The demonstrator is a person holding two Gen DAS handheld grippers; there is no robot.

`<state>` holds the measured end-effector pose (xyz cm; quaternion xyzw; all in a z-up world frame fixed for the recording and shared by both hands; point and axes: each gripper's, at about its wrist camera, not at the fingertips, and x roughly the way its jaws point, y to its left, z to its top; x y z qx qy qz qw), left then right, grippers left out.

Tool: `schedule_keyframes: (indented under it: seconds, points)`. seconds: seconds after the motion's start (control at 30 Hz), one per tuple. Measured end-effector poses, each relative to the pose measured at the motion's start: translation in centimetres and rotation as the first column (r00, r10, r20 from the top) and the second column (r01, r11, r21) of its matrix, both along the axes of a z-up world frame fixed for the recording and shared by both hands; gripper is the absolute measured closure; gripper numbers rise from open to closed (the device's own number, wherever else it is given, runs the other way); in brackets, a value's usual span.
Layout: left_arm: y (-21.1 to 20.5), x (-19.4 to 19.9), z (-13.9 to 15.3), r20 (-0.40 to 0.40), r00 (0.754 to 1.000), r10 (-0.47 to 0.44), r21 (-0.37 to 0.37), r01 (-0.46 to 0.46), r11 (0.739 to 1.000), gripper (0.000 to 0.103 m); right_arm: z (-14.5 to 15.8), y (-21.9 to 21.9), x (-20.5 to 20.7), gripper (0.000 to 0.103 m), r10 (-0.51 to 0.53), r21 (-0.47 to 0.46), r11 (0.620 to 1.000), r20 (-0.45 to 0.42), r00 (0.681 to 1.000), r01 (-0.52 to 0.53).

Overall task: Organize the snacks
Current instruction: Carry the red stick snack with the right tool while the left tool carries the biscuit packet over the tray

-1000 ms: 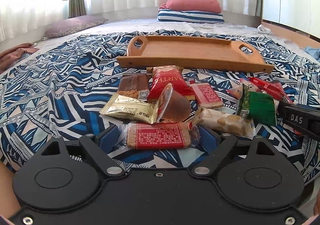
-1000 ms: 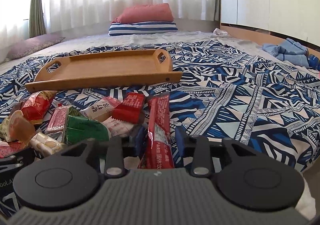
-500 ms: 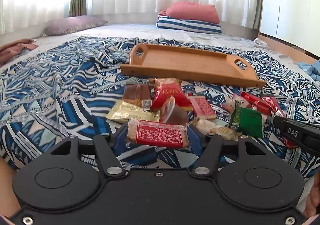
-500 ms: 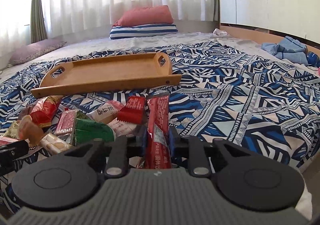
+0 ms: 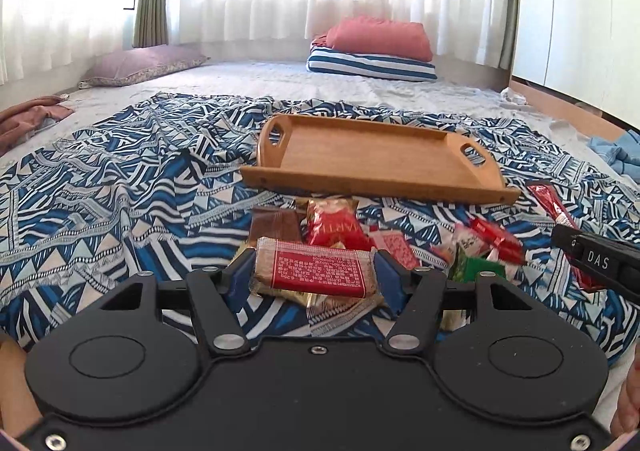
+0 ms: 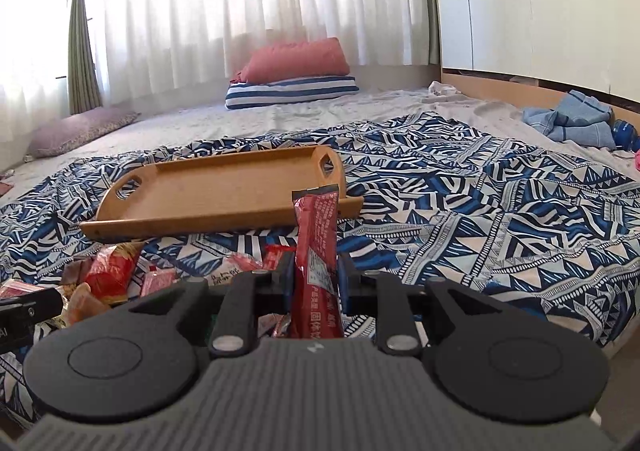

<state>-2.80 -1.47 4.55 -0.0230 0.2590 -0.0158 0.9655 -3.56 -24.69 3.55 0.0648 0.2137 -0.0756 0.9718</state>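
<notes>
My left gripper (image 5: 316, 271) is shut on a flat red-labelled biscuit pack (image 5: 316, 269), held crosswise above the bedspread. A long red stick packet (image 6: 316, 251) stands upright between the fingers of my right gripper (image 6: 314, 283), which is shut on it. The same stick packet (image 5: 550, 203) and the right gripper's black body show at the right edge of the left wrist view. Beyond both lies an empty wooden tray (image 5: 376, 159) (image 6: 224, 191). Between tray and grippers sits a heap of snacks: a red bag (image 5: 334, 225), a brown bar (image 5: 276, 225), a green packet (image 5: 474, 271).
A blue and white patterned bedspread (image 6: 480, 219) covers the bed. Red and striped pillows (image 5: 376, 47) lie at the far end, a purple pillow (image 5: 144, 65) at the far left. Blue clothes (image 6: 576, 121) sit at the right by a wooden bed frame.
Both grippers closed on their packets and lifted them off the bedspread. The snack heap now sits lower in both views and the tray looks nearer.
</notes>
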Motion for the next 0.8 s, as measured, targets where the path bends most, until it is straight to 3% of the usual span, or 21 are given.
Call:
schedule_keyframes:
  seconds: [0.43, 0.8]
  points:
    - [0.0, 3.1, 2.3, -0.007, 0.999, -0.032, -0.003, 0.032, 0.999, 0.042, 1.5, 1.0, 1.9, 0.077, 0.079, 0.002, 0.997, 0.008, 0.997, -0.079]
    - [0.3, 8.7, 4.5, -0.054, 0.994, -0.093, -0.032, 0.091, 0.995, 0.042, 3.9, 0.2, 5.9, 0.077, 0.115, 0.043, 0.992, 0.011, 0.993, -0.115]
